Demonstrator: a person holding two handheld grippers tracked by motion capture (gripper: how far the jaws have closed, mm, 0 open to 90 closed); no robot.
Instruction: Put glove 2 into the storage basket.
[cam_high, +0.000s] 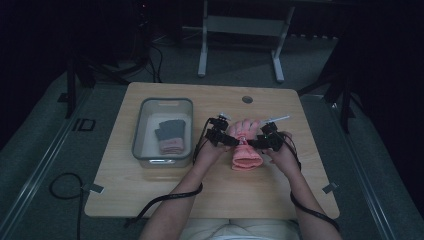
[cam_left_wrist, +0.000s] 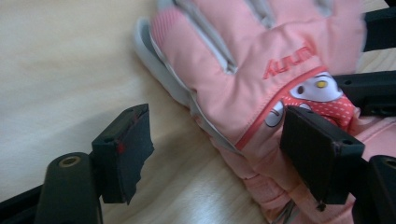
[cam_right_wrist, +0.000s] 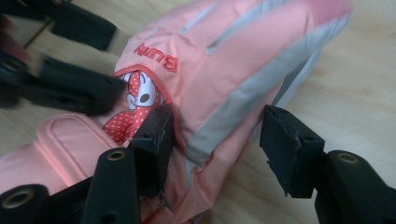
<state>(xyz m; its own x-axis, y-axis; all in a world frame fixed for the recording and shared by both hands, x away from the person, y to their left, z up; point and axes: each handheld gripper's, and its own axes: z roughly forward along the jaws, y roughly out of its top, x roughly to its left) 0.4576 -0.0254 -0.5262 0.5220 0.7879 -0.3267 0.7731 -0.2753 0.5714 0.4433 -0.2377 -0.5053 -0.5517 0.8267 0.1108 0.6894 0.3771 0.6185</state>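
A pink padded glove (cam_high: 245, 145) with grey finger stripes and a cartoon patch lies on the wooden table (cam_high: 150, 185), fingers pointing away from the person. My left gripper (cam_high: 227, 139) is at its left edge; in the left gripper view the glove (cam_left_wrist: 252, 70) lies between and past the open jaws, one pad (cam_left_wrist: 317, 149) resting over its wrist area. My right gripper (cam_high: 260, 142) is at the glove's right edge, open, its jaws straddling the side of the glove (cam_right_wrist: 224, 84).
A grey plastic bin (cam_high: 141, 131) stands at the table's left, holding a dark grey and pink glove (cam_high: 171, 135). A round grommet (cam_high: 247, 99) sits near the far edge. Cables (cam_high: 165, 197) trail off the front of the table.
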